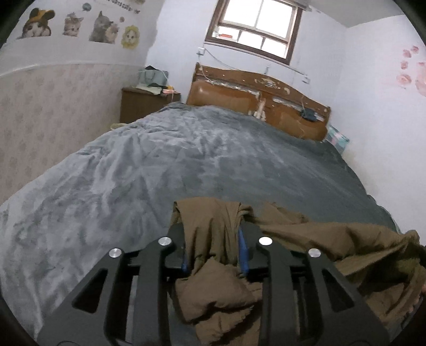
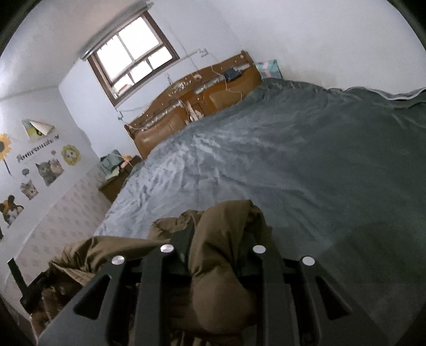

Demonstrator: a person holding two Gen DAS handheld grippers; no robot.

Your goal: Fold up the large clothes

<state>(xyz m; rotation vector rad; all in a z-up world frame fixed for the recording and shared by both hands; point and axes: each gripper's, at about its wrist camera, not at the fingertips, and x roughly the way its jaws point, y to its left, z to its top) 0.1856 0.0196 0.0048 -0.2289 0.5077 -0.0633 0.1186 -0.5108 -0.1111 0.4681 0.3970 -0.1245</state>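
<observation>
Grey-blanketed bed (image 1: pixel 186 159) with brown headboard (image 1: pixel 255 98) beneath a bright window (image 1: pixel 255 29), cat stickers (image 1: pixel 80 25) on wall

olive-brown garment (image 1: pixel 213 226), grey blanket (image 1: pixel 159 159)

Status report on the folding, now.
Left gripper shut on the brown garment. Right gripper shut on another bunch of it. Garment hangs between them above the grey blanket. Nothing in the way.
</observation>
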